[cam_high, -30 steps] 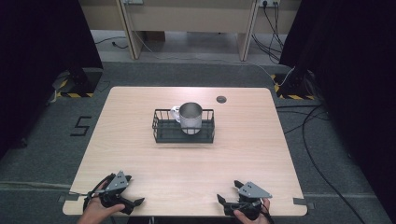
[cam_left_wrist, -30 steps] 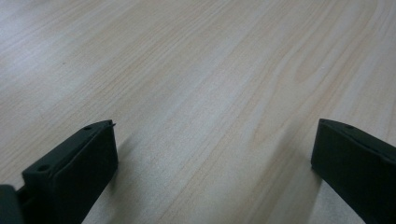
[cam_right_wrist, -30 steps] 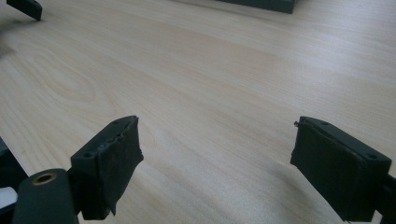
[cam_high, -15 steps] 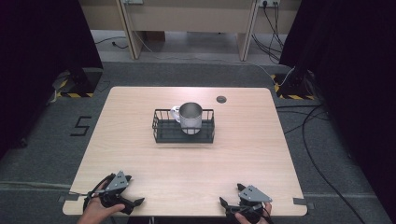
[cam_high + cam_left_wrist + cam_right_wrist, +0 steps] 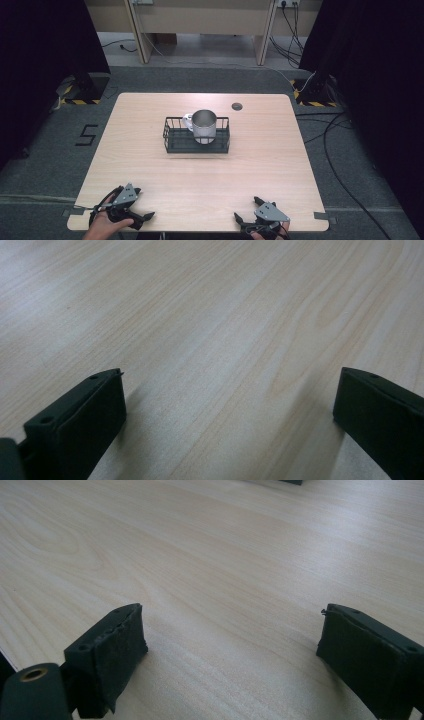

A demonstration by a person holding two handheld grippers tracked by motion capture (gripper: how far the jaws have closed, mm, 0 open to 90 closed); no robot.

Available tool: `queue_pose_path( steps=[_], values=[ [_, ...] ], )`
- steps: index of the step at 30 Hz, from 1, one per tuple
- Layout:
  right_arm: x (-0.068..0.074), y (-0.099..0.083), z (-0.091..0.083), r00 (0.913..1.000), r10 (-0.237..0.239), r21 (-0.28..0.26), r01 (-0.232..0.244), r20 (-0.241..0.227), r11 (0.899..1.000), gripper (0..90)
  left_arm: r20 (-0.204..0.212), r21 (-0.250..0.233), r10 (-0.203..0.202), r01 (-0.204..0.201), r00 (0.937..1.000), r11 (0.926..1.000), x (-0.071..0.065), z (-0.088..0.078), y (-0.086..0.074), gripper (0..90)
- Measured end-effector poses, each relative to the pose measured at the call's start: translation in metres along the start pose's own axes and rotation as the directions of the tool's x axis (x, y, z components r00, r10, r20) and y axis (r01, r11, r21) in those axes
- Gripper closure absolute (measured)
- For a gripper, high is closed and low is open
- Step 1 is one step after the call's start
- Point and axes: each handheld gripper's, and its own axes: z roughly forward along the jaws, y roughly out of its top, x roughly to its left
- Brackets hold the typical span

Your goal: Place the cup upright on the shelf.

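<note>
At the counter's [image 5: 150,165] near edge, both grippers, left [image 5: 145,216] and right [image 5: 246,210], rest spread and empty; reaching the mug [image 5: 204,125] in its wire basket [image 5: 172,142] likely comes next.

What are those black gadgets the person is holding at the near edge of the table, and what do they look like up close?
They are two hand-held grippers. The left gripper and the right gripper are black, each topped by a grey three-cornered plate. Each has two blocky black jaws; in the right gripper view the pads look rough and worn at the edges, with small holes on top. No sleeve can be made out on either hand.
</note>
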Motion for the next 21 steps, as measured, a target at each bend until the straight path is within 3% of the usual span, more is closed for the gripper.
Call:
queue_pose_path(
  steps=[21],
  values=[
    [0.0009, -0.0018, 0.0010, 0.9999, -0.008, -0.017, 0.007, -0.014, 1.000, 9.7, 0.000, 0.001, 0.002, -0.002, 1.0000, 1.0000, 0.0002, -0.0001, 0.0000, 0.0]
  ],
)
